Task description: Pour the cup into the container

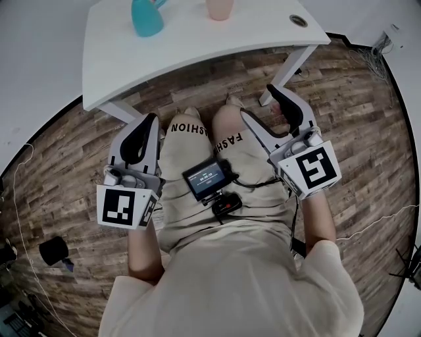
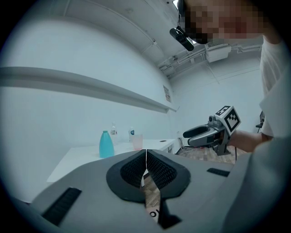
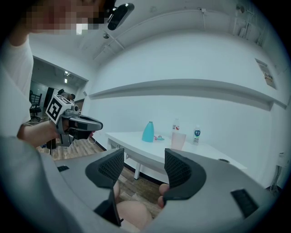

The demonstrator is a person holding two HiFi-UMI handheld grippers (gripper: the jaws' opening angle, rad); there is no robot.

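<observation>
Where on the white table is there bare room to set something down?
Bare: the near half of the table, in front of the teal container and pink cup, and right of it toward the cable hole. Crowded: far edge, two small bottles.

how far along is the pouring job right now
Nothing looks done. The pink cup and teal container stand apart on the white table, untouched. Nothing is in hand: the left gripper is shut and empty, the right gripper open and empty, both short of the table. Still to do: grasp the cup, carry it over, pour.
</observation>
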